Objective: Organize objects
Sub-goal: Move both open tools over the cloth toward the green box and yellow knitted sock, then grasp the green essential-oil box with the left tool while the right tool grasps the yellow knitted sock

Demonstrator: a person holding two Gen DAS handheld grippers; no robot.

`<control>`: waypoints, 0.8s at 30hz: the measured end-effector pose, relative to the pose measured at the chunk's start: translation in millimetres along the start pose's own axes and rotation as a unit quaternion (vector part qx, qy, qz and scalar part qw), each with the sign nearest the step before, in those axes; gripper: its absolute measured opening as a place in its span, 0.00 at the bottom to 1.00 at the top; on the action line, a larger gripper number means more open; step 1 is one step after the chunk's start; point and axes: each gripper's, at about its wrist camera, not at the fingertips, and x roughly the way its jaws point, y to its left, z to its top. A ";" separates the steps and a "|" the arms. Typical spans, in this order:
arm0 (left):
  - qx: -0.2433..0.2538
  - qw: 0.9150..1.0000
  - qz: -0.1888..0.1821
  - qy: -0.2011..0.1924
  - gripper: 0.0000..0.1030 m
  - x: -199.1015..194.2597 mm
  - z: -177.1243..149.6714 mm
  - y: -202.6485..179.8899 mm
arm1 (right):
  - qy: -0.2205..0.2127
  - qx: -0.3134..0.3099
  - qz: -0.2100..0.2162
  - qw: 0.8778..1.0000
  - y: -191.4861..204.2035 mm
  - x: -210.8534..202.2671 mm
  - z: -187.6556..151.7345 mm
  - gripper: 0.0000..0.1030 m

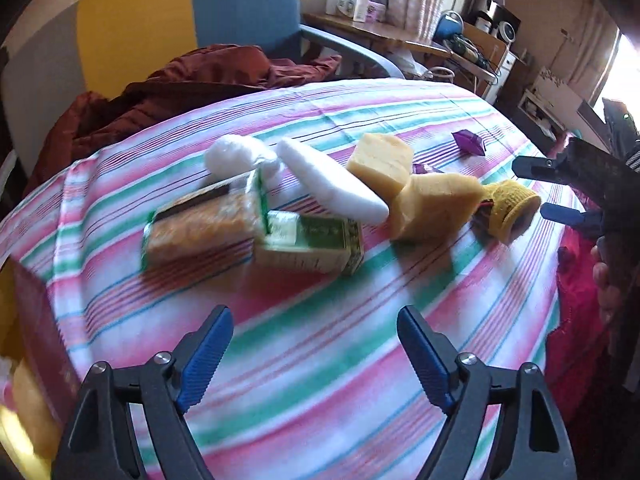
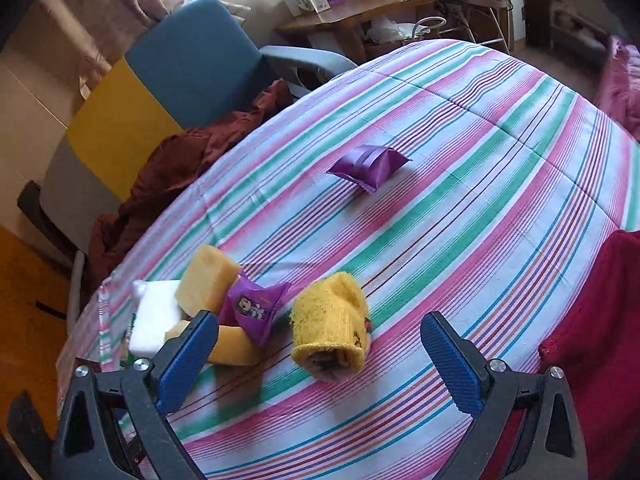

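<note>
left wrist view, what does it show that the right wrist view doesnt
Only the left wrist view shows the green box, the brown packet leaning on it, the cotton rolls, and the right tongs from outside, open. Only the right wrist view shows the printed face of the purple packet by the sponges. Both show the yellow rolled cloth, the sponge block, the lone purple pouch and the striped tablecloth.
</note>
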 end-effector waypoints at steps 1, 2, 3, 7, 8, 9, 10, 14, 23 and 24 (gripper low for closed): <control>0.003 1.000 -0.001 -0.001 0.84 3.7 3.4 -0.9 | 0.002 -0.002 -0.001 1.000 -0.3 1.5 0.5 0.99; 0.008 1.000 -0.003 -0.002 0.86 8.0 7.1 -1.5 | 0.005 -0.003 -0.002 1.000 0.5 3.5 0.5 0.99; 0.012 1.000 0.000 0.001 0.87 14.9 10.8 -1.9 | 0.005 -0.005 -0.002 1.000 1.2 4.4 0.5 0.99; 0.005 1.000 -0.006 0.005 0.88 29.4 17.5 1.2 | 0.003 -0.025 -0.007 1.000 8.2 6.7 0.2 0.99; 0.001 1.000 -0.005 0.006 0.88 32.6 19.3 2.5 | 0.002 -0.029 -0.009 1.000 9.5 7.5 0.2 0.99; -0.002 1.000 -0.006 0.008 0.89 35.7 21.6 3.5 | 0.002 -0.032 -0.010 0.999 10.7 8.5 0.0 0.99; -0.005 1.000 -0.008 0.008 0.89 37.7 23.4 2.8 | 0.003 -0.036 -0.011 0.999 11.9 10.3 0.1 0.99; -0.005 1.000 -0.020 0.002 0.87 43.2 29.3 1.6 | 0.000 -0.048 -0.022 0.999 15.7 17.5 1.1 0.98; -0.009 0.999 -0.043 -0.009 0.73 42.6 22.0 2.6 | 0.039 -0.104 -0.072 0.991 23.2 43.5 -4.6 0.37; -0.010 0.999 -0.044 -0.009 0.73 39.6 17.7 2.0 | 0.037 -0.111 -0.073 0.990 24.2 42.9 -5.8 0.36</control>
